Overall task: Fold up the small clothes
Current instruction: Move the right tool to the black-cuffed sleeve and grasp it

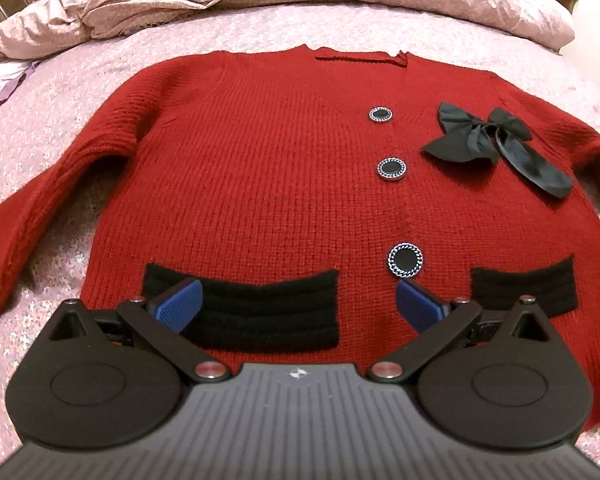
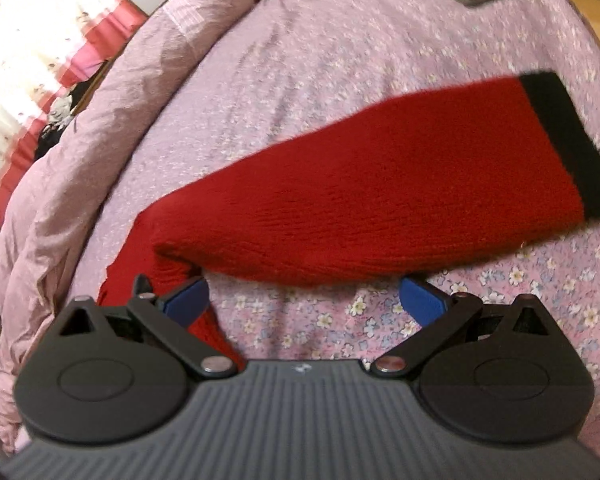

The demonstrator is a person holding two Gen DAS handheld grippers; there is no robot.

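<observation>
Blue pads (image 1: 182, 304) of the left tool (image 1: 298, 304) sit right up front, spread wide and holding nothing, poised over the hem of a red cardigan (image 1: 284, 168) that lies flat, front up, on the bed (image 1: 52, 92). Just under that tool is a black pocket (image 1: 260, 312), with a second pocket (image 1: 524, 288) off to the side. Three buttons (image 1: 391, 168) run up the front, and a black bow (image 1: 496, 140) sits near the shoulder.

Over on the other side, the right tool (image 2: 304, 300) is also gaping and empty, hovering near the sleeve (image 2: 380, 192), which stretches out over the flowered sheet to its black cuff (image 2: 568, 144). That view is a bit smeared, so whether a pad touches the knit I can't say.

Now, handling: this looks like a thick, soft knit, light but floppy, so it will sag and drape from any pinch. I'd grab the sleeve near the cuff, where the ribbing gives grip, and steer clear of the buttons and the loose bow.
</observation>
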